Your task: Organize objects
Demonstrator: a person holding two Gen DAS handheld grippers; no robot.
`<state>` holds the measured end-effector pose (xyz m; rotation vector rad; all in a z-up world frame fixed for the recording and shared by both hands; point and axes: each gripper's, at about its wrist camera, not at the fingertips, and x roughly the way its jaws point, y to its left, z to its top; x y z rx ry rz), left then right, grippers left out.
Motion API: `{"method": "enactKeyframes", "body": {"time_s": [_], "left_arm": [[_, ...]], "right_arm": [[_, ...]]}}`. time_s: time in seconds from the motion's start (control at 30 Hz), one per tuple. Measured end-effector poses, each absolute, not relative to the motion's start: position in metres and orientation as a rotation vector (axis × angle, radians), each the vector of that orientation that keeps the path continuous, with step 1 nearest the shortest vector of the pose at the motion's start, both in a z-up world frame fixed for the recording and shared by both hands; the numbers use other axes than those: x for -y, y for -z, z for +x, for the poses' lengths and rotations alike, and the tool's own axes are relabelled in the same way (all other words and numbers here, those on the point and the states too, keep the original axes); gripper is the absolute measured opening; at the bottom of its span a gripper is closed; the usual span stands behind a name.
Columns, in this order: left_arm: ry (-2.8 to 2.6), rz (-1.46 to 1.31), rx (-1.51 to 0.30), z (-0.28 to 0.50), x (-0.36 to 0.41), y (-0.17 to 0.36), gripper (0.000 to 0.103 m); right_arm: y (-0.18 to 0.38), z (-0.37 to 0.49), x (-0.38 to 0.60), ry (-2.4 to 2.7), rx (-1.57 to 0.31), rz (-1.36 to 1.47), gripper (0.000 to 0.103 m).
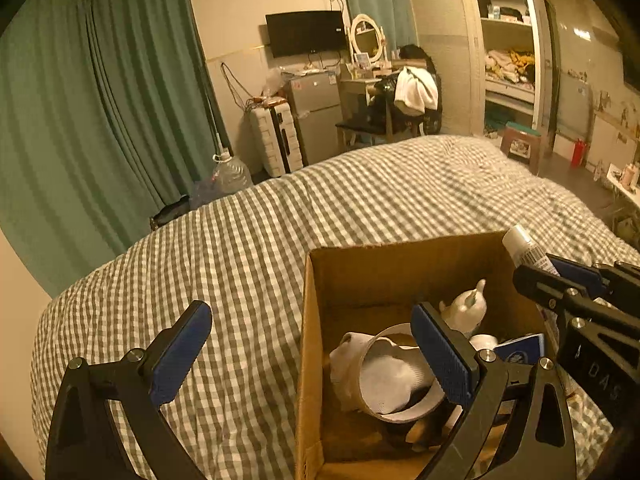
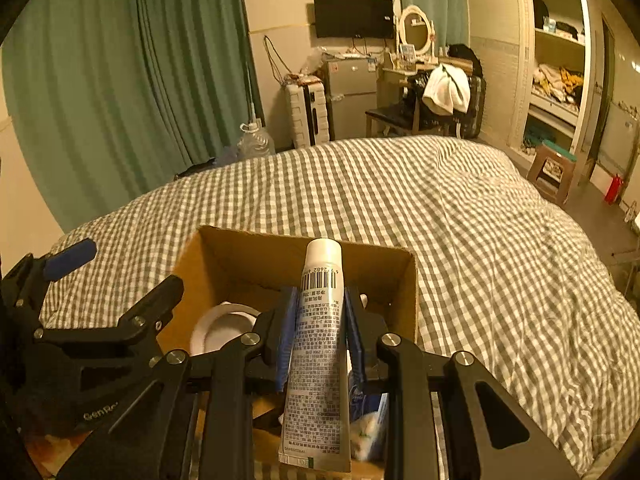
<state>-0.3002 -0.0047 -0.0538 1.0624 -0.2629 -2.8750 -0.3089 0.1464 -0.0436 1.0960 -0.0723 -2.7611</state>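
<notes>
A cardboard box sits on a bed covered in a green-and-white checked quilt. The right gripper hangs over the box with its blue pads clamped on a white tube, cap pointing away and barcode uppermost; the tube's print is too small to read, and its crimped end is cut off by the bottom of the right wrist view. The left gripper has its fingers spread wide, one pad over the quilt and the other over the box, holding nothing. Inside the box lie a roll of tape with crumpled white material in and beside it, a small white figurine and a blue packet, partly hidden behind the grippers. What lies at the box's near end is dark and hard to make out.
</notes>
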Motion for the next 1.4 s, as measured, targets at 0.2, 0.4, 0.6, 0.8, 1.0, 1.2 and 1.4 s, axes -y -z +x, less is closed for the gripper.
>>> {"method": "enactKeyframes", "body": {"time_s": [0.2, 0.4, 0.6, 0.8, 1.0, 1.2, 1.4], "left_arm": [[2.871, 1.093, 0.316, -0.3, -0.003, 0.071, 0.102], [2.862, 1.109, 0.339, -0.306, -0.002, 0.08, 0.102], [2.866, 1.098, 0.307, -0.299, 0.007, 0.062, 0.102], [2.89, 1.033, 0.249, -0.278, 0.018, 0.021, 0.102], [2.935, 0.913, 0.209, -0.245, 0.023, -0.031, 0.102], [2.983, 0.777, 0.211, -0.194, 0.026, -0.074, 0.103], [3.034, 0.707, 0.212, -0.148, 0.022, -0.097, 0.103]], "right_arm": [[0.067, -0.319, -0.156, 2.743, 0.108, 1.137, 0.023], [0.078, -0.326, -0.161, 2.733, 0.158, 1.154, 0.024], [0.06, -0.325, -0.16, 2.753, 0.167, 1.133, 0.026], [0.016, -0.308, -0.162, 2.805, 0.174, 1.048, 0.048], [-0.038, -0.27, -0.159, 2.86, 0.132, 0.948, 0.061], [-0.082, -0.211, -0.16, 2.907, 0.103, 0.843, 0.073], [-0.111, -0.154, -0.165, 2.949, 0.063, 0.752, 0.079]]}}
